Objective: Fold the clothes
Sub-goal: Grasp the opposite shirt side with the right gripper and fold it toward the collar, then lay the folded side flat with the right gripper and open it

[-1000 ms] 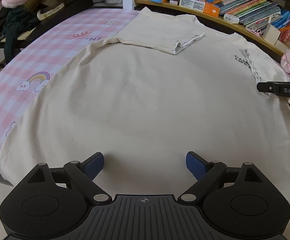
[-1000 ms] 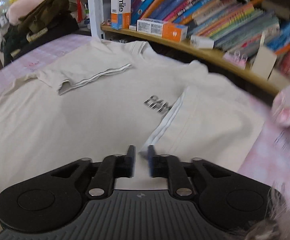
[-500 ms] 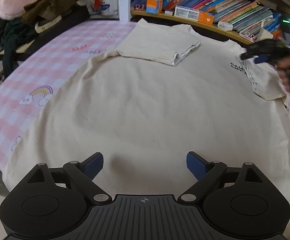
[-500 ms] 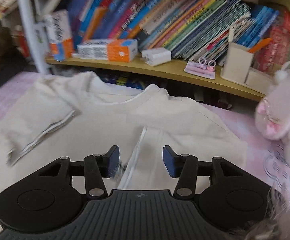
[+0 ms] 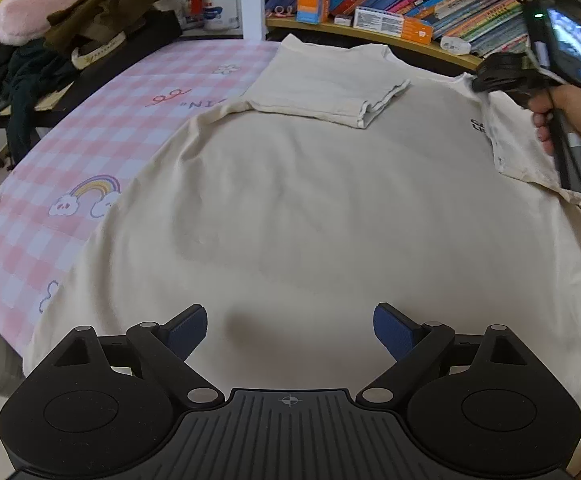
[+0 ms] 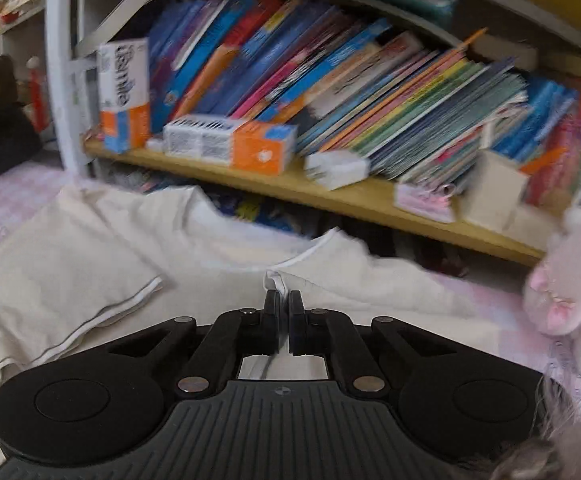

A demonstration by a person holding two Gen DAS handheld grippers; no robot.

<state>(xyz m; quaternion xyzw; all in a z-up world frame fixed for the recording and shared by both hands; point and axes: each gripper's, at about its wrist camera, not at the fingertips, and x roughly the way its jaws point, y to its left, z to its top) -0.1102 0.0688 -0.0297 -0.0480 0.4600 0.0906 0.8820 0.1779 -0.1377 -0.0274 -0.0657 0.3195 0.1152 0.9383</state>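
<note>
Matt cream cloth shirt (image 5: 310, 200), wooden shelf (image 6: 330, 196)

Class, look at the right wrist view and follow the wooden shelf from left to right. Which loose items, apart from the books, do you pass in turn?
Upright white-and-orange box → flat white-and-orange carton → small white block → pink clips → cream box → pink plush toy, lower, past the shelf's end.

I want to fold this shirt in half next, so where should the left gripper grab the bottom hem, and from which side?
Pinch the T-shirt at its near hem, by the left gripper, coming in from the near edge: the cloth lies flat and the hem is free.
</note>
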